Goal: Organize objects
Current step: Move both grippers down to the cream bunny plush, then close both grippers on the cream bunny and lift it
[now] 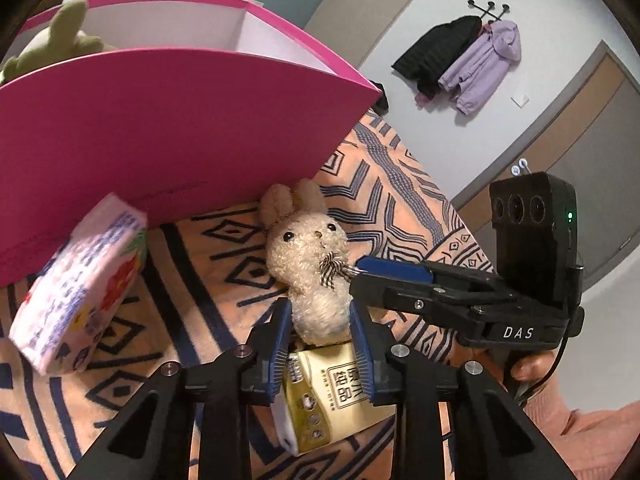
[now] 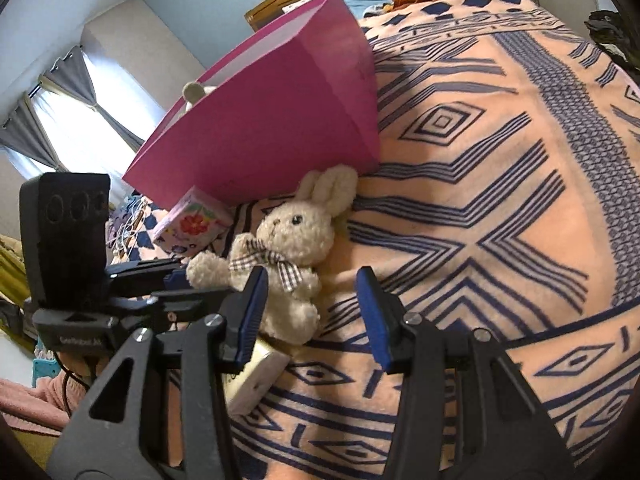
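on patterned blanket (image 1: 224,248), plush rabbit (image 1: 316,272) sits clamped between left tool (image 1: 320,332) pads.

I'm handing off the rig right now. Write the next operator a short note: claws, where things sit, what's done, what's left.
Left claw: shut on the plush bunny's lower body.
Right claw: open, holding nothing, one finger beside the bunny.
The bunny lies on the patterned blanket, right in front of the pink box, partly over a gold carton. A floral tissue pack leans against the box front.
Done: a green plush already sits in the box.
Left: likely lift the bunny into the box, then the carton and tissue pack.
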### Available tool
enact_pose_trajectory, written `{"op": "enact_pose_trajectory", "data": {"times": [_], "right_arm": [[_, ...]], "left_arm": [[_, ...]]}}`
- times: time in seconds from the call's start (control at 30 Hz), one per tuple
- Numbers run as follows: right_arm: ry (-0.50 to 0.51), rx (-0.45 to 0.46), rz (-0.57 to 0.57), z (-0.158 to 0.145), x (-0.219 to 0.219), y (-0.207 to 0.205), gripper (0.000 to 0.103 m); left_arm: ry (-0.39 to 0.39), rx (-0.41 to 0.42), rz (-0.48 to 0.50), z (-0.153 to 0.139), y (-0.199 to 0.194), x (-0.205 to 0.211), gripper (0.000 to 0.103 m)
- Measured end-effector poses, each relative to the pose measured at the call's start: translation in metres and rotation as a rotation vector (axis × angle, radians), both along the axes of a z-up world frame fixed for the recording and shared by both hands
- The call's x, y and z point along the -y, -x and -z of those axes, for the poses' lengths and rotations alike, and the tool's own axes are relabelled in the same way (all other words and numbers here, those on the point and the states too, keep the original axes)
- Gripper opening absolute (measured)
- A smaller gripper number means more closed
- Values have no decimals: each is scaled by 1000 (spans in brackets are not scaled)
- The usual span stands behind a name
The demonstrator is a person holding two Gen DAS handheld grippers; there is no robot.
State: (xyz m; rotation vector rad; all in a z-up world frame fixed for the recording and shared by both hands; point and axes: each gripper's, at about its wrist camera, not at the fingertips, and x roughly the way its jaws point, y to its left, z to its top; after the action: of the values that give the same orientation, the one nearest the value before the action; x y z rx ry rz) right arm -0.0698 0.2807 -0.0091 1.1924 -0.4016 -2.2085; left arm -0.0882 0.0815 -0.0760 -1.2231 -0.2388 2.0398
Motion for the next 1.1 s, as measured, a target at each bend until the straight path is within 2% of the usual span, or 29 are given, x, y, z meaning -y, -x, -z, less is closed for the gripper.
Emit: {"op": "enact_pose_trajectory", "data": {"times": [0.13,0.3,0.37,0.5,0.6,0.8,0.87,0.93,1.0,1.1], "right_arm": [[16,11,-23,2,6,-1,45],[66,29,-76,3,19,-3,34],[77,36,-79,4,24,-3,33],[187,95,-79,10,23,4,31],[217,113,-97,11,27,3,31],[119,103,-155,9,42,-3,33],[85,81,-141,4,37,-3,35],[66,58,-112,-3,29,0,42],[56,35,-85,-7,22,4,49],[48,25,-70,-11,19,9,49]], "left_arm": [[-17,12,-27,1,3,8,28],[-58,38,-56,1,9,20,28],[-57,35,-69,0,9,24,28],[-59,16,-80,-6,10,30,27],[-47,-2,-81,-10,10,33,27],[-32,-6,-87,-7,5,44,31],[-27,-7,-87,-8,2,48,42],[-28,-7,-87,-7,-1,54,50],[-32,-6,-77,-7,-3,56,50],[-23,-4,-65,-4,-6,54,50]]}}
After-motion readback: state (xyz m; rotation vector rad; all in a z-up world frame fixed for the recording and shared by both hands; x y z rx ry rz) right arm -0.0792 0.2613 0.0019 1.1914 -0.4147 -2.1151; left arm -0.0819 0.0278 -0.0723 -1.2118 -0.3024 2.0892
